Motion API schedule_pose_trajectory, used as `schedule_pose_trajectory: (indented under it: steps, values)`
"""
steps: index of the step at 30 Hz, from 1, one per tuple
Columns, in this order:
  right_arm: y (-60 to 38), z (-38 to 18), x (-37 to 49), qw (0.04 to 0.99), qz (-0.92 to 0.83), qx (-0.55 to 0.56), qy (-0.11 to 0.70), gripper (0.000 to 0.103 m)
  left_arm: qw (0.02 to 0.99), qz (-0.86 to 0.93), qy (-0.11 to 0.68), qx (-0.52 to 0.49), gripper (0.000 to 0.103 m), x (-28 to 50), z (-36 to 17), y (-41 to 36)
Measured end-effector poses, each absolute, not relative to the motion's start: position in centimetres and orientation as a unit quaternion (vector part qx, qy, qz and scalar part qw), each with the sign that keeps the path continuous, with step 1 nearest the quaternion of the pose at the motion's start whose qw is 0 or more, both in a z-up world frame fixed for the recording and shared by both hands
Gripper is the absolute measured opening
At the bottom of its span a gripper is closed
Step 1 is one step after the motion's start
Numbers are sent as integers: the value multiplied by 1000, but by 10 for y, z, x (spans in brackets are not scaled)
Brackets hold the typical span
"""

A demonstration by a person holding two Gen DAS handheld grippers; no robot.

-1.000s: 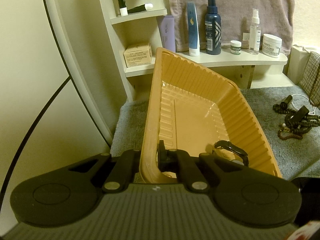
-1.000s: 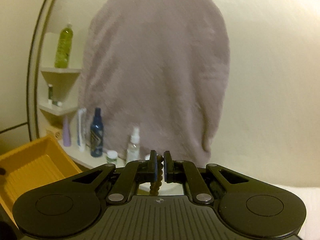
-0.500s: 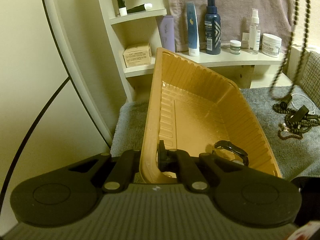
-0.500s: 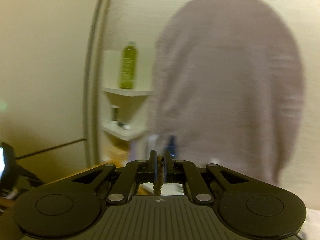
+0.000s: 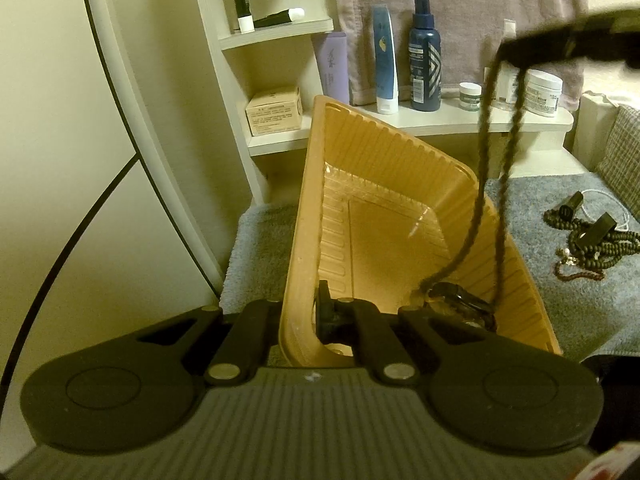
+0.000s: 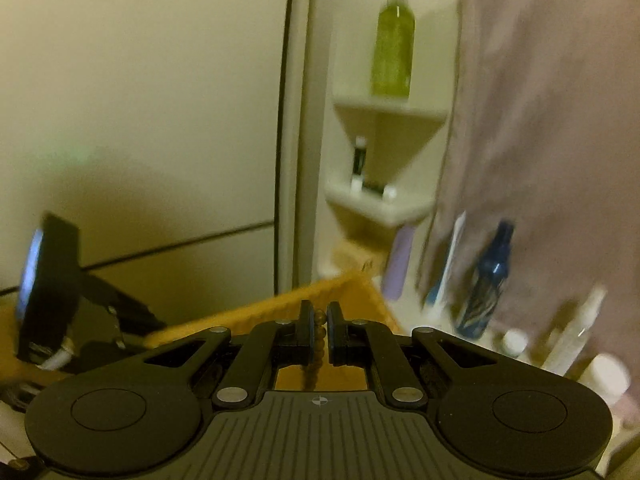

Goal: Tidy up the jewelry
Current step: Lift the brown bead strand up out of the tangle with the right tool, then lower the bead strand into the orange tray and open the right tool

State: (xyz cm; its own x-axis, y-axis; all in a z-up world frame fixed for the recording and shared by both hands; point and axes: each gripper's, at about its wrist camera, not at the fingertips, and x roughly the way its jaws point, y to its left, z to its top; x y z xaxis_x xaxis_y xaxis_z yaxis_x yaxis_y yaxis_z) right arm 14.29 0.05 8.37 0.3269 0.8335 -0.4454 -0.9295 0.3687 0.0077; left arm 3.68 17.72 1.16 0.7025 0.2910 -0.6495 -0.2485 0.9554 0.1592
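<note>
While the left gripper [image 5: 298, 316] clamps the orange tray's [image 5: 400, 168] near rim to tilt and steady it, the right gripper [image 6: 319, 334], clenched on the beaded necklace [image 5: 486, 184], dangles its 2 strands into the tray beside the watch [image 5: 460, 300].

The far part of the yellow tray [image 5: 384, 248] floor is bare, so a claw could dip in there. Near the front, a dark watch [image 5: 460, 300] and the hanging bead string [image 5: 486, 152] block the way. Bottles [image 5: 426, 52] crowd the shelf [image 5: 448, 120] behind, and a bead pile [image 5: 592, 236] sits on the grey towel [image 5: 532, 240] beside the tray.
</note>
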Motion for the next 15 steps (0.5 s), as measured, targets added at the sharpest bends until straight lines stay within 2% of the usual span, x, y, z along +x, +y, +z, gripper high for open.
schedule_pose_trajectory:
  steps: [10,15]
  values:
    - [4,25,172,783,538,-90,297,6,922,146,357,27,3,37,12,178]
    - [-1,12,176,780,530,-85,321,6,922,146,357,26,3,36,12,179]
